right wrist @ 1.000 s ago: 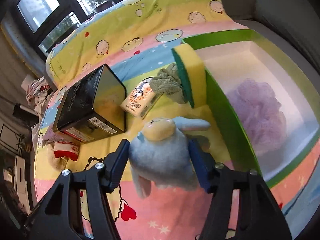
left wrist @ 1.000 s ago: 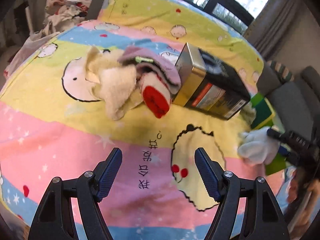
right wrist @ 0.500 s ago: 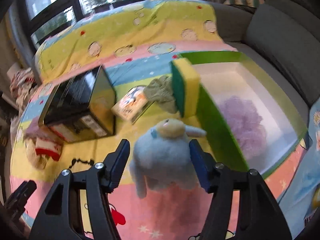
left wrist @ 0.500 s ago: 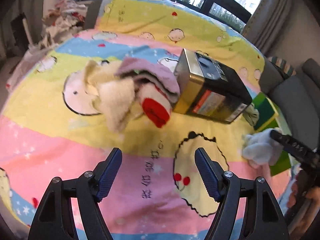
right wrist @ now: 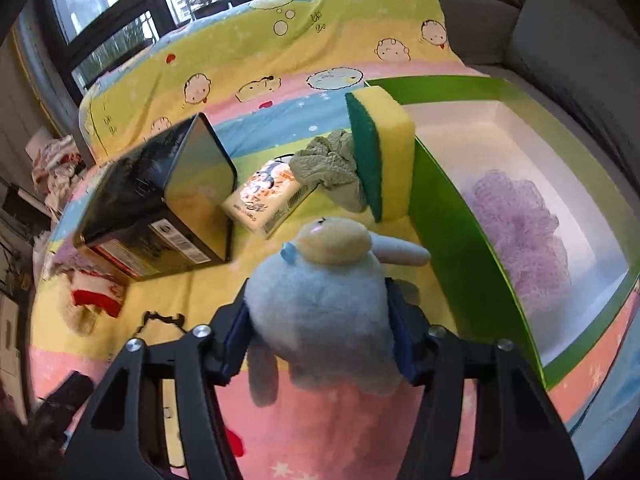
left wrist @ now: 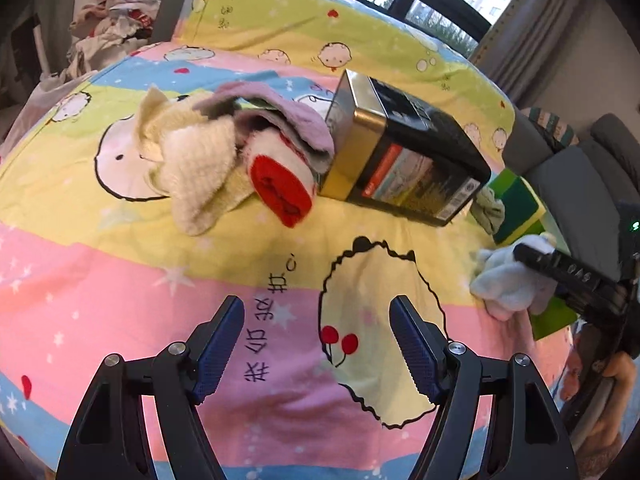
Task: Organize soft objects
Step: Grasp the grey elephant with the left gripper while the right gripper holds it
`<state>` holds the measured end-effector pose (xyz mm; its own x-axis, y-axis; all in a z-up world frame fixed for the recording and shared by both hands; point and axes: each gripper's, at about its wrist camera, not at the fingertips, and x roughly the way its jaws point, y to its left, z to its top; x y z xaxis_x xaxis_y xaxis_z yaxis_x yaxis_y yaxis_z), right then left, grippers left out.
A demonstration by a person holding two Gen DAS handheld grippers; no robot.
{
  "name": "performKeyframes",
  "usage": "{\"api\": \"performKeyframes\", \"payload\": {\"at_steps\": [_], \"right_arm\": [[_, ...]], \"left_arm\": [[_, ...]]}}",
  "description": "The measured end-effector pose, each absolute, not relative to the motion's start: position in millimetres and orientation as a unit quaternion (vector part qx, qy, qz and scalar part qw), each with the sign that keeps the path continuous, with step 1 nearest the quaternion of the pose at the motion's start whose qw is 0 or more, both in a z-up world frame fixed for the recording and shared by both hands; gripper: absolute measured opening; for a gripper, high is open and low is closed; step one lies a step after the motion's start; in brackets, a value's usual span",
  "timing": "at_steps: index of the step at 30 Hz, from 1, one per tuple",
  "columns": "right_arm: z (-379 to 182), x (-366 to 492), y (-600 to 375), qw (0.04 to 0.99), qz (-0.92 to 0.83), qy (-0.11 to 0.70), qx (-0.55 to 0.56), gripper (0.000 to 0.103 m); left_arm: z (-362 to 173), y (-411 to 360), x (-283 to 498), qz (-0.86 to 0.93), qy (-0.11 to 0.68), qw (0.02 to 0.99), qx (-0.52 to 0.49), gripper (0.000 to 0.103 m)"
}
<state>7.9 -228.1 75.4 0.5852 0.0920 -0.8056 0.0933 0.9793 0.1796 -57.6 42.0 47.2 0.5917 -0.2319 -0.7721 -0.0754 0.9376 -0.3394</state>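
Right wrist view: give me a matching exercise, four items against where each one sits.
Items:
1. plush toy
2. purple pouf
3. sponge
4. tin

Places:
A. inside the green box
B. on the bedspread, left of the plush toy
C. between the right claw pads, which are closing on it
D. standing on edge against the box's outer wall

Pairs: 1-C, 2-A, 3-D, 4-B

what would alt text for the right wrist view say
The right gripper is closing on a pale blue plush toy lying on a cartoon-print sheet. To its right, a green box holds a purple bath pouf; a sponge leans against the box.
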Motion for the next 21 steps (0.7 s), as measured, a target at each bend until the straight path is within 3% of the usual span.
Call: {"api": "performKeyframes", "payload": {"at_steps": [5, 9, 14, 18, 21], "right_arm": [[91, -13, -214, 0.862, 0.165, 0.422, 0.227, 0.058], [72, -5, -185, 0.818, 0.244, 0.441, 0.277, 0.059], [44, 12, -153, 0.788, 0.258, 0.502, 0.246, 0.064], [60, 16, -154, 0.809, 0.223, 0.511, 0.184, 0.079], [64, 25, -157, 0.804, 0.221, 0.522, 0.183, 0.079]], "left_arm": [[53, 42, -60, -0.083, 0.432, 0.877, -0.196, 0.076], [59, 41, -57, -0.113, 0.415, 0.879, -0.207, 0.076], [49, 40, -45, -0.108, 0.431, 0.874, -0.197, 0.076], [46, 30, -40, -0.125, 0.445, 0.865, -0.197, 0.076], [49, 11, -36, -0.144, 0.444, 0.868, -0.171, 0.076]]}}
